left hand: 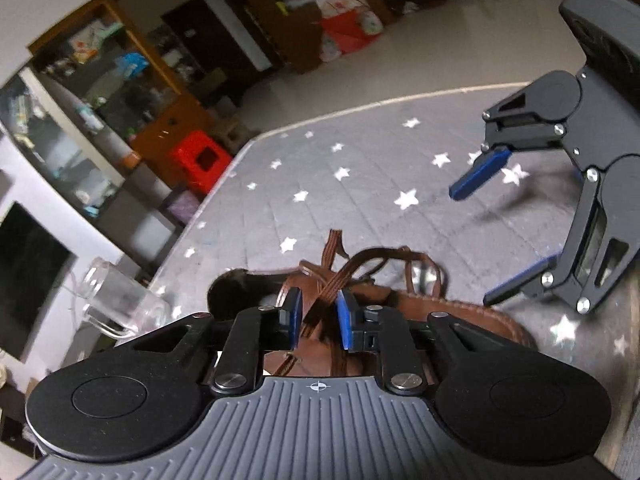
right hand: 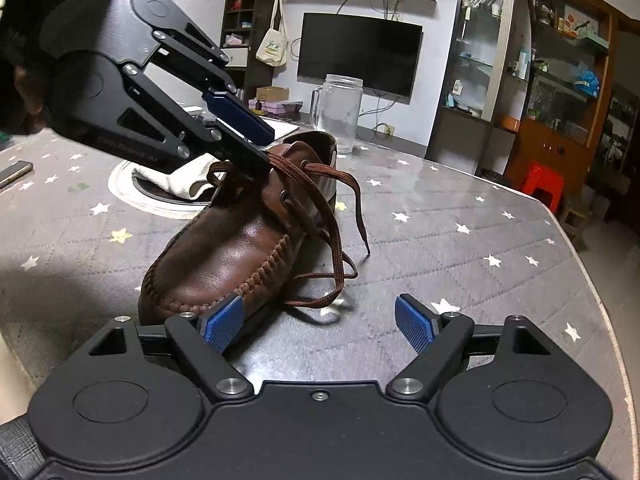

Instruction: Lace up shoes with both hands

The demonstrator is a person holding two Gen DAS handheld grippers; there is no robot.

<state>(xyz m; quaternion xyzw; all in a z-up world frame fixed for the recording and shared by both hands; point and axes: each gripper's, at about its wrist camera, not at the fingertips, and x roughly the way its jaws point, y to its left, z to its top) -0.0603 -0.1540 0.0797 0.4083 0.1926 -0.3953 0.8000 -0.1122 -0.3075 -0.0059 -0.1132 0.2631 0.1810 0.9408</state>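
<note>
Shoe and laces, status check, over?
Left hand-held gripper shut on brown laces above the tongue. Right hand-held gripper open, empty, beside the toe. Brown leather shoe upright. Glass mug behind, clear.

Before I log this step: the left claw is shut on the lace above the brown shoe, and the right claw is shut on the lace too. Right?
Not quite. The right claw is open and holds nothing, as the right wrist view shows. The left claw is shut on the lace above the brown shoe.

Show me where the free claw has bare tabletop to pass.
Bare star-print cloth lies right of the shoe, beyond the trailing lace, out to the table edge. Crowded: the left claw at the laces, the glass mug and towel behind.
</note>
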